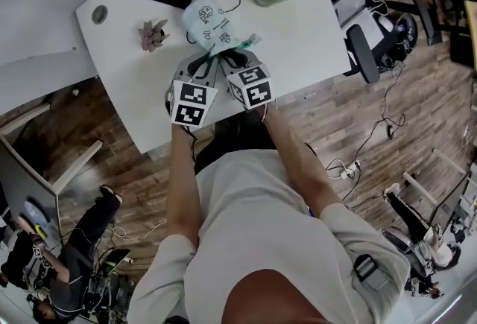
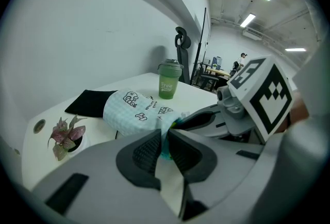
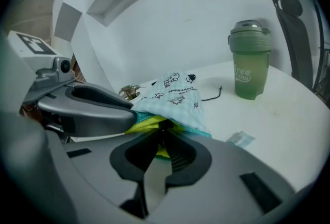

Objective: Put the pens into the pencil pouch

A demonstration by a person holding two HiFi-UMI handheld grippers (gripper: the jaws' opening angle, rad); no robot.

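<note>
Left tongs (image 2: 164, 141) and right tongs (image 3: 161, 141) are each clamped on the near mouth edge of the pencil pouch (image 1: 212, 26), which extends ahead of them over the worktop (image 1: 305, 32); no loose pens are visible, so loading is judged complete, with closure outstanding.

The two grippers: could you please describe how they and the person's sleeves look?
Both the left gripper and right gripper have light grey moulded bodies with dark, ribbed pads on the jaws. Each carries a white cube bearing black square markers. The person wears a pale short-sleeved shirt.
</note>
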